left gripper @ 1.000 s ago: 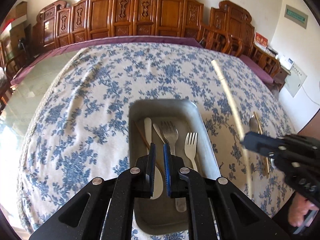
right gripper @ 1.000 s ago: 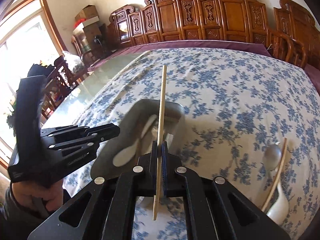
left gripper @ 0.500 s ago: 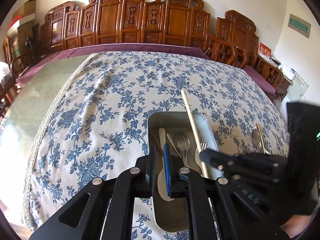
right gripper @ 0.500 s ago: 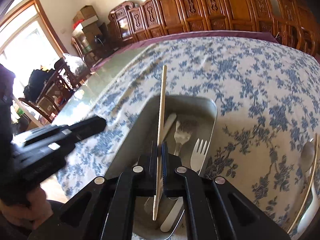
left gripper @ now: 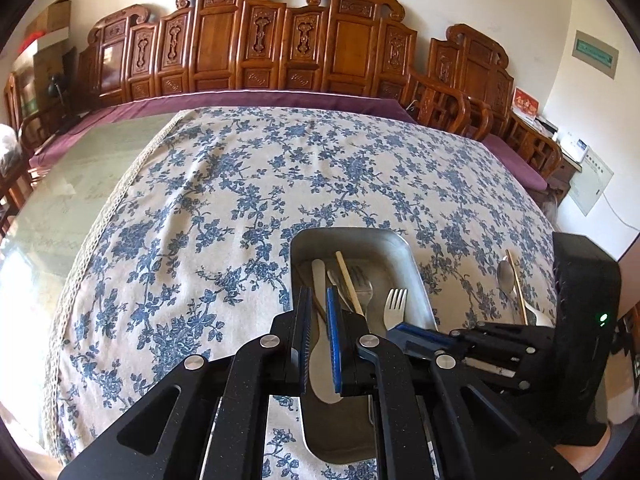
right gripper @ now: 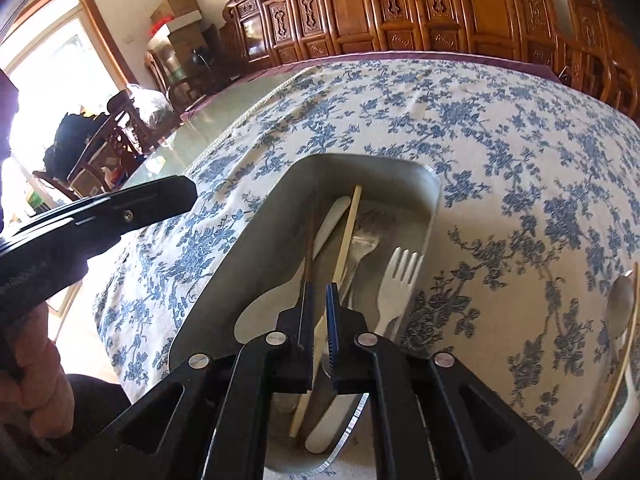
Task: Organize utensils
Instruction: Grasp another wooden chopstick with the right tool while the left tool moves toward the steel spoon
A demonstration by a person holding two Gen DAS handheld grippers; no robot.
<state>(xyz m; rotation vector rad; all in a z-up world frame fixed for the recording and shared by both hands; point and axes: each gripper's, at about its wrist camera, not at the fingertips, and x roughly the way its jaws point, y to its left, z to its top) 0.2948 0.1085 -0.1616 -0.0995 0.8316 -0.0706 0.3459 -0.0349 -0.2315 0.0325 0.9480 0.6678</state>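
Just opening the fingers of the right gripper [right gripper: 319, 292] a crack, with the pale chopstick [right gripper: 348, 232] loose between them, no pinch on it. Lying slantwise now in the metal tray [right gripper: 434, 196], across a metal fork [right gripper: 365, 240] and beside a dark chopstick [right gripper: 309, 248]. Holding the left gripper [left gripper: 316, 300] near the tray's front end, fingers all but together, nothing between them. Still out on the surface [right gripper: 500, 140], well right of the tray: 1 more chopstick [right gripper: 612, 392], touching a metal spoon [right gripper: 620, 300]. Looks light, stiff, thin and smooth, so likely to roll or pivot in a loose pinch. Best taken near mid-length, clear of the spoon bowl, pinching squarely across the shaft.
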